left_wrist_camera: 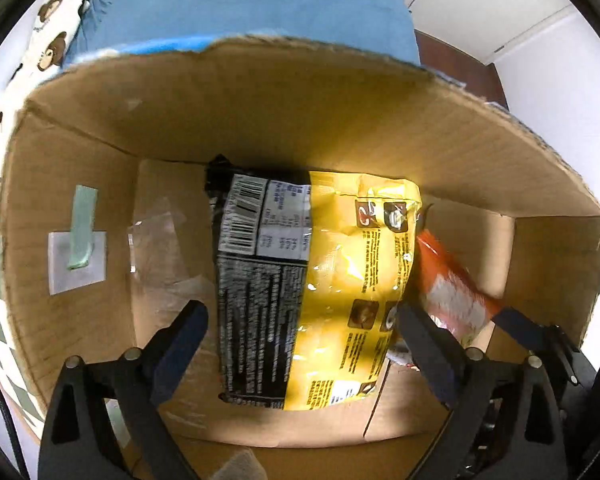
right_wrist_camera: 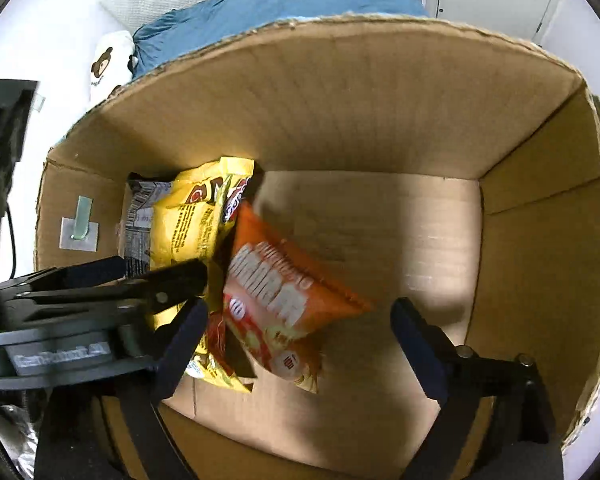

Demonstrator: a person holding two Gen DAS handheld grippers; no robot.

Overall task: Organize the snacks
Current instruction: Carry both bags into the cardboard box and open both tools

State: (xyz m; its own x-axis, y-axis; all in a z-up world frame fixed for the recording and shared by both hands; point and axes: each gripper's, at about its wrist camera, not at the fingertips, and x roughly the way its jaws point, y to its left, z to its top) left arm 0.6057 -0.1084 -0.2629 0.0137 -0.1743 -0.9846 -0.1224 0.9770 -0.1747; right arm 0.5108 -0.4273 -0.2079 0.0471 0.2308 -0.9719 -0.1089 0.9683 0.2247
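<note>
Inside cardboard box [left_wrist_camera: 340, 128], yellow-black snack bag [left_wrist_camera: 320, 280] on floor between spread left claw [left_wrist_camera: 300, 320] fingers, unpinched, orange snack bag [right_wrist_camera: 284, 304] tilted against it, right claw [right_wrist_camera: 300, 324] spread, pinching nothing, blue bedding [left_wrist_camera: 260, 4] behind.

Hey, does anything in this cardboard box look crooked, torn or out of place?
The orange snack bag sits askew, tilted on edge against the yellow bag rather than lying flat. The cardboard box has a ragged, torn top rim. Inside its side wall, a green strip on a grey patch looks like a makeshift fix. Nothing is spilled.
</note>
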